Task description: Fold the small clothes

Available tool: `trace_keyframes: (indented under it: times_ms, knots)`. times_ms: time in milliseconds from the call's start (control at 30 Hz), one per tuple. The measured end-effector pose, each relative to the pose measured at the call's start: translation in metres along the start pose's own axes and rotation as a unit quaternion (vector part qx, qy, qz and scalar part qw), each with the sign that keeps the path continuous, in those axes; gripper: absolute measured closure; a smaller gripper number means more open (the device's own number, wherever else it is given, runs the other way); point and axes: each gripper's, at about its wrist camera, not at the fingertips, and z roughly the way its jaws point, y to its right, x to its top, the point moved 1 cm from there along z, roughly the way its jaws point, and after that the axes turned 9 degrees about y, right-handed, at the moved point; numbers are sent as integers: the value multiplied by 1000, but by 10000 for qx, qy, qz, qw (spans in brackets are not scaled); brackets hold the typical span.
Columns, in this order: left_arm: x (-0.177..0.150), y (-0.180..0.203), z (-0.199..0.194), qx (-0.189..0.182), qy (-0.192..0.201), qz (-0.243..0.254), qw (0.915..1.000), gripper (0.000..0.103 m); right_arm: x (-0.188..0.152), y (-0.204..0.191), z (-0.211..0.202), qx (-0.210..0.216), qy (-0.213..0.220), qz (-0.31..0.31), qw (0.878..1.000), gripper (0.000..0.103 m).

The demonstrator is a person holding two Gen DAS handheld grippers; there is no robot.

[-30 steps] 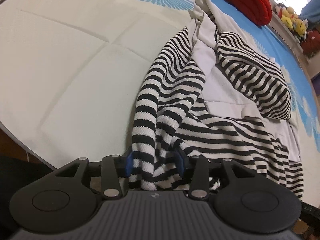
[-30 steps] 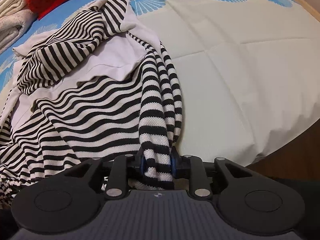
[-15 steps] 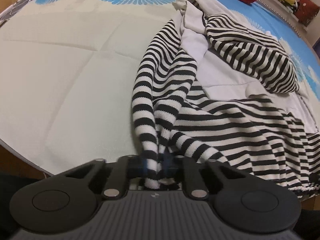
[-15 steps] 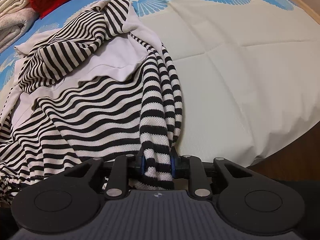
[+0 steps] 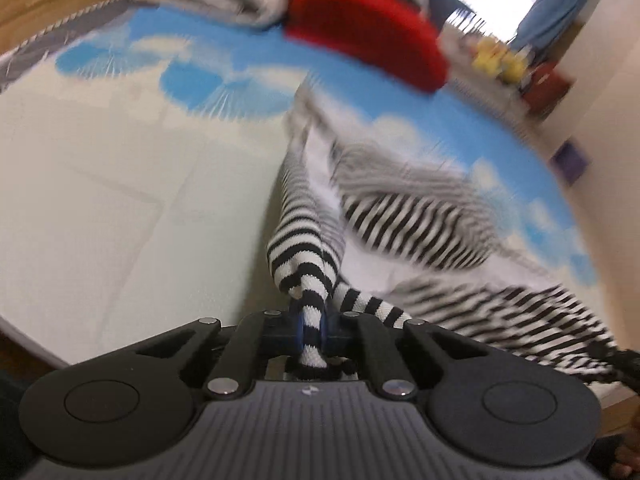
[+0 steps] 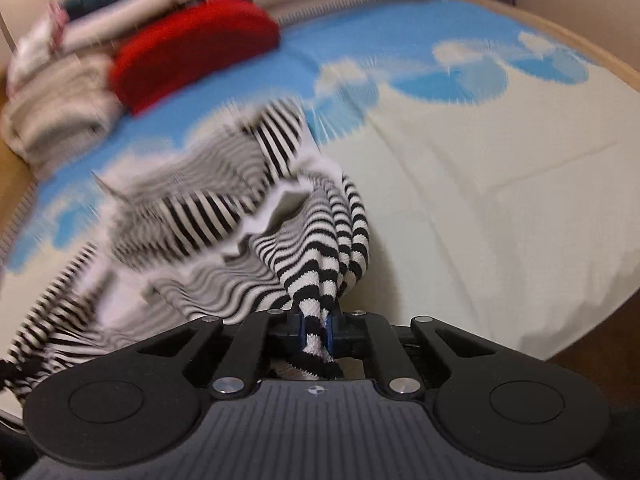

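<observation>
Your left gripper (image 5: 311, 326) is clamped tight on a bunched striped sleeve end of the striped top (image 5: 412, 216); right gripper (image 6: 314, 328) is pinched the same way on its other bunched end. Top's long axis runs away from you over the bed (image 5: 120, 200), far end toward the red cushion (image 5: 372, 32), w/ folded towels (image 6: 56, 108) just beside that cushion.

garment (image 5: 404, 216) on bed (image 5: 120, 216), pillow (image 5: 368, 48) behind
</observation>
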Motion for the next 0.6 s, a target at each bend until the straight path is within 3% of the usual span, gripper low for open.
trace_keyframes:
  times_ms: [167,300,400,600]
  knots:
    - [17,-10,-59,-507,260,-15,9984,96,32,-5,-71,473,572,61,9972,95]
    - [22,-21,-54,-735,-25,-204,9971,96,46,3,-98,707,666,259,9949,95]
    - [34,-24,-15,-788,-314,-295,9960,96,54,12,-77,744,507,394,9952,95]
    - [78,-27,106,-589,-967,-346,9930,95,85,21,36,543,-104,559,9969,95]
